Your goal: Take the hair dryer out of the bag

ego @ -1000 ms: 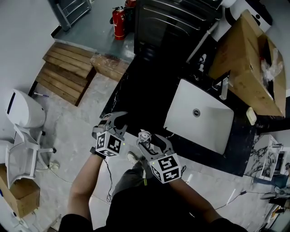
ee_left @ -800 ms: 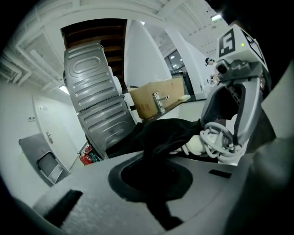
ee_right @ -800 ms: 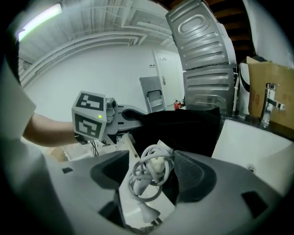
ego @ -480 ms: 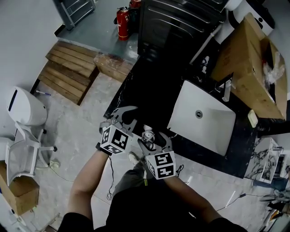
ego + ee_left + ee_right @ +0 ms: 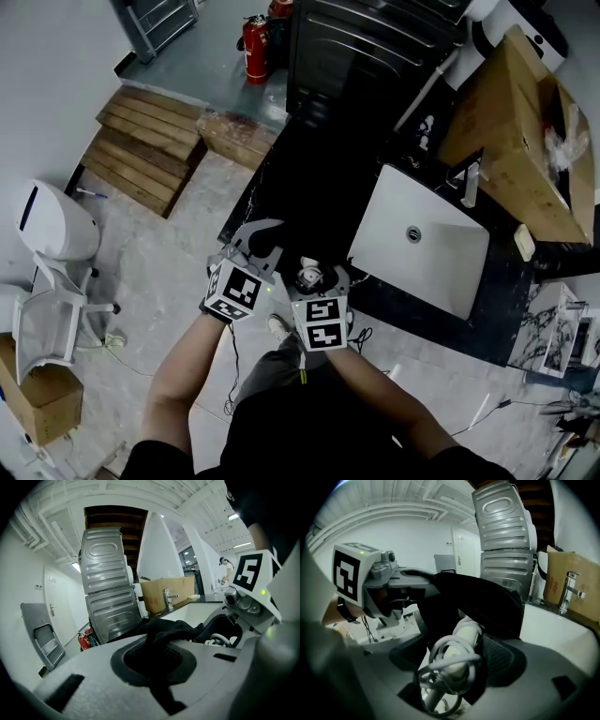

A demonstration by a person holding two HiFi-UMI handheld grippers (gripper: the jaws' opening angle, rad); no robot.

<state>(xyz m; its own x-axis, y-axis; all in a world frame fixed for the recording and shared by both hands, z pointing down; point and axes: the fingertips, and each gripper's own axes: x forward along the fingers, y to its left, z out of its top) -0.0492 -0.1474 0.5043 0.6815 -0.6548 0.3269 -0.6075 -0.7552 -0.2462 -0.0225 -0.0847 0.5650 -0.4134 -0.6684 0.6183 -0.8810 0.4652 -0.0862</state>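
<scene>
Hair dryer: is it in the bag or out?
Partly out: the hair dryer shows its cord-wrapped handle outside the black bag; the rest is hidden.

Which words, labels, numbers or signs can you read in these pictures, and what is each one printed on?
No text can be read.
Cardboard box: red print, too blurred to read.
Fire extinguisher: label too small to read.
Marker cubes: black-and-white square patterns, no words.
</scene>
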